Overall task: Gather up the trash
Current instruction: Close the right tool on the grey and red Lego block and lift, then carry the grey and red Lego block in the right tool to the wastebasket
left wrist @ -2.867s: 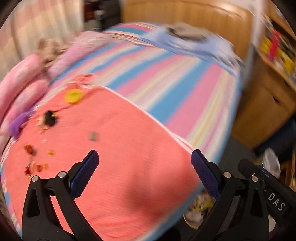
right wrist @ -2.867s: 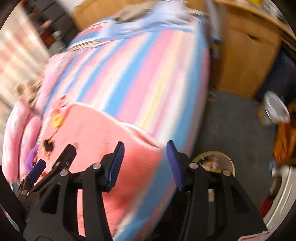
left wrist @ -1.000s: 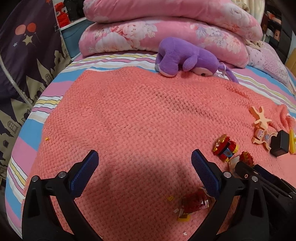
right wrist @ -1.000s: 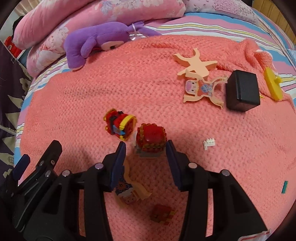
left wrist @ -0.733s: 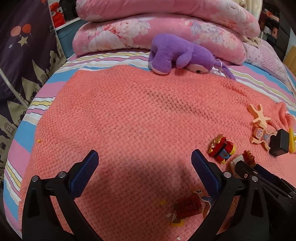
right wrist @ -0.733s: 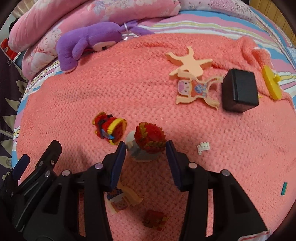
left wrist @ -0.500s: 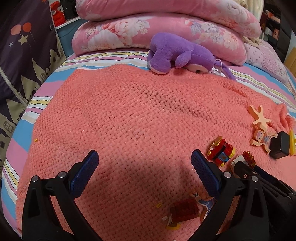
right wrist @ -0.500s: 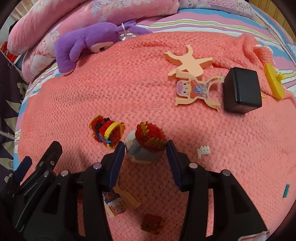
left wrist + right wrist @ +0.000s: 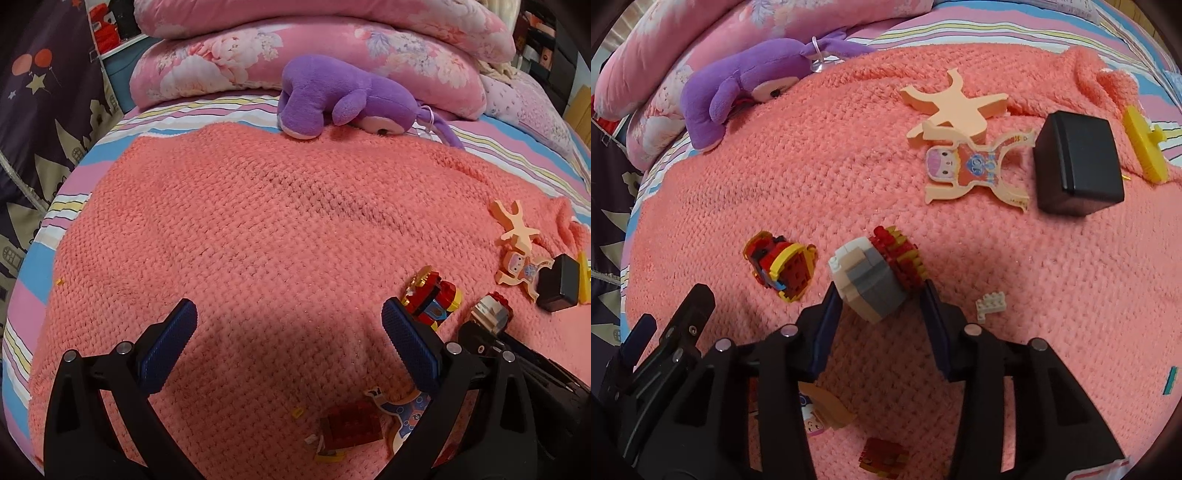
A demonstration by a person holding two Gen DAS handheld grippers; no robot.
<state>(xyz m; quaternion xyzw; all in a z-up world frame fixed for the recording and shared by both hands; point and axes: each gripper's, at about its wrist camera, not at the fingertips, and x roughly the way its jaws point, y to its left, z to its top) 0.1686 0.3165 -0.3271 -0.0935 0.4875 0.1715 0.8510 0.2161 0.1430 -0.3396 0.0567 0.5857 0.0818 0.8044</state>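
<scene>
Gripping blocky grey-red brick figure (image 9: 875,269), right tongs (image 9: 881,295) over knobbly coral blanket (image 9: 1052,295)

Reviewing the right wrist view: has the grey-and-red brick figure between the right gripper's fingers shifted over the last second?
Yes. The grey-and-red brick figure has tipped over: it stood upright a second ago and now leans toward the black box, its grey base turned toward the right gripper.

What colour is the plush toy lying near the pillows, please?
Purple; the plush toy shows best in the left wrist view.
</scene>
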